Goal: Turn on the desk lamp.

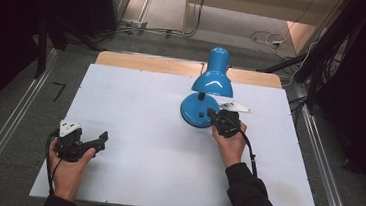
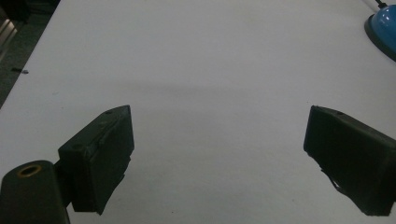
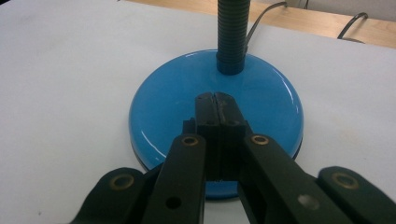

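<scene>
A blue desk lamp stands at the back middle of the white table, its shade facing down over its round base. My right gripper is at the base's near right side. In the right gripper view its jaws are shut flat against each other, with nothing between them, and the tips lie over the glossy base just in front of the ribbed neck. My left gripper rests at the table's near left, open and holding nothing.
The lamp's cord runs off behind the neck toward the wooden back edge. An edge of the lamp base is at the far right of the left gripper view. Metal rails flank the table.
</scene>
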Demonstrator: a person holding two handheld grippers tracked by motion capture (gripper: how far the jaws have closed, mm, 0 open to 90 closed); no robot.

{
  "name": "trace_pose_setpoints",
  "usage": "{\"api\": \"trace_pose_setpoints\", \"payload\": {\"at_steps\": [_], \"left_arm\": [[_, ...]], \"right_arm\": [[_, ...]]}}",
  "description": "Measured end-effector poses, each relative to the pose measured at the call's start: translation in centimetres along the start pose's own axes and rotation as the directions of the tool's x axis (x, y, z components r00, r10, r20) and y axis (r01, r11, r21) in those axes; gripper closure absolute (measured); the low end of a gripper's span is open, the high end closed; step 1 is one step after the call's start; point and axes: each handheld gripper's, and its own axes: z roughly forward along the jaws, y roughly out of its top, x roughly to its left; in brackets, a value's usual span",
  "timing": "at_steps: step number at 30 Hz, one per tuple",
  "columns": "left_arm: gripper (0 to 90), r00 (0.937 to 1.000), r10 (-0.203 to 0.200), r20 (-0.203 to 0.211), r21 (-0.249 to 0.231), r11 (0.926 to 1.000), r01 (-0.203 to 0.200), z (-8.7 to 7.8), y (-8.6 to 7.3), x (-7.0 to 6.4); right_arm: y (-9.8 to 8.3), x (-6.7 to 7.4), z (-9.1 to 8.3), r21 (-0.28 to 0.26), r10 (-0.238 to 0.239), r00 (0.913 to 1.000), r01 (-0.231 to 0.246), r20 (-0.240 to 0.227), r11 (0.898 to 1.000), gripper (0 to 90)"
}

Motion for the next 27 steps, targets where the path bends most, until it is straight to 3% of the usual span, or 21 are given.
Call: {"api": "trace_pose_setpoints", "payload": {"at_steps": [27], "left_arm": [[8.8, 1.0, 0.0, 0.004, -0.001, 1.0, 0.0, 0.1, 0.0, 0.0]], "right_arm": [[0.5, 0.2, 1.7, 0.012, -0.014, 0.9998, 0.014, 0.013, 1.0, 87.5]]}}
